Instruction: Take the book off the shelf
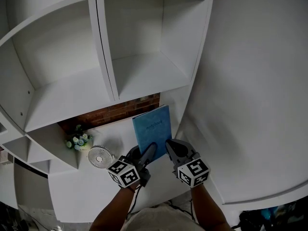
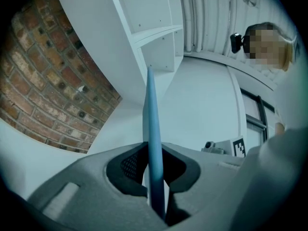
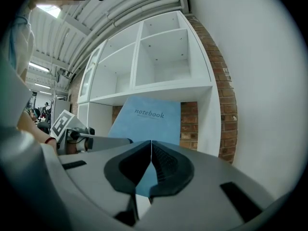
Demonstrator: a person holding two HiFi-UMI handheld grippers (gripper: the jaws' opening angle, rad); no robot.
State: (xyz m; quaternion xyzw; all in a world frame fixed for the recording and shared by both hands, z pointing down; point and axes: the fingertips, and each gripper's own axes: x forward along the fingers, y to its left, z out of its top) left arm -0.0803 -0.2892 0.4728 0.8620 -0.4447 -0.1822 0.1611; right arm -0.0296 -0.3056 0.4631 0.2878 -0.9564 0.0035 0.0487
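A thin blue book [image 1: 153, 128] with "notebook" on its cover stands tilted in front of the white shelf unit [image 1: 144, 73]. My left gripper [image 1: 149, 150] is shut on its lower left part. In the left gripper view the book [image 2: 153, 124] runs edge-on between the pads of the left gripper [image 2: 155, 150]. My right gripper [image 1: 169, 144] sits at the book's lower right corner. In the right gripper view the right gripper [image 3: 151, 142] has its jaws shut tip to tip, with the book's cover [image 3: 150, 119] facing it just beyond. Whether those tips touch the book I cannot tell.
The shelf compartments above are bare. A brick wall [image 1: 113, 113] shows behind the lower opening. A small bunch of pale flowers [image 1: 79, 141] and a small round white fan [image 1: 99, 156] stand on the white ledge [image 1: 82, 186] to the left. A white wall [image 1: 250, 81] rises to the right.
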